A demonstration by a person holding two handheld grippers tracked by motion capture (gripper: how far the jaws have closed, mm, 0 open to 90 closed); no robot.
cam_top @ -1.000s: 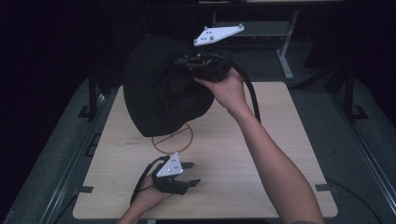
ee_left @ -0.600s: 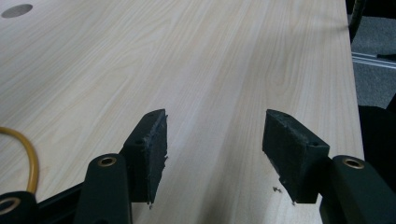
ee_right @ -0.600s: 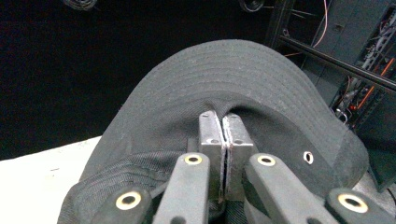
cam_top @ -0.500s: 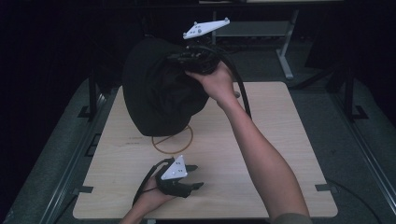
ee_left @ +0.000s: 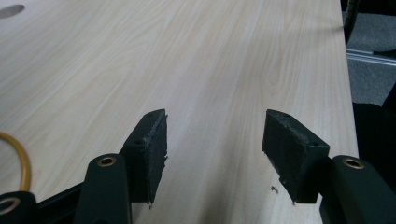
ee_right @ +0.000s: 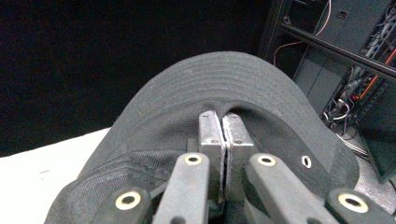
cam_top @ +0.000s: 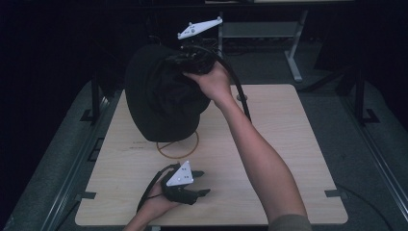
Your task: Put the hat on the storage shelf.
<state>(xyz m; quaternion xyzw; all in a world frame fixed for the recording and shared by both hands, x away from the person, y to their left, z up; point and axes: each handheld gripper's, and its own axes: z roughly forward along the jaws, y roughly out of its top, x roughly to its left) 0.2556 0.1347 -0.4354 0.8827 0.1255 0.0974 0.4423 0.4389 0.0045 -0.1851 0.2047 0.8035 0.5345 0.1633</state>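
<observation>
Hat: we see a black hat (cam_top: 161,98) lifted clear of the desk (cam_top: 288,125), hanging over its far left part; in the right gripper view its stitched brim (ee_right: 233,88) arches over the jaws.
Right tongs: the right tongs (cam_top: 190,60) are clenched on the hat, the two pads pressed together with the fabric pinched at the brim's inner edge; the right hand (cam_top: 211,82) carries them at the hat's upper right side.
Left tongs: the left tongs (cam_top: 199,192) lie low at the near edge of the desk, released, jaws wide apart with bare wood between them; we find the same gap in the left gripper view (ee_left: 215,144).
Left hand: the left hand (cam_top: 156,202) holds its tool well apart from the hat.
Ring: a thin yellow ring (cam_top: 180,149) lies flat on the desk just under the hat's lower edge, between the hat and the left tongs.
Desk: pale wood, with a small dark hole (cam_top: 242,97) near the right forearm.
</observation>
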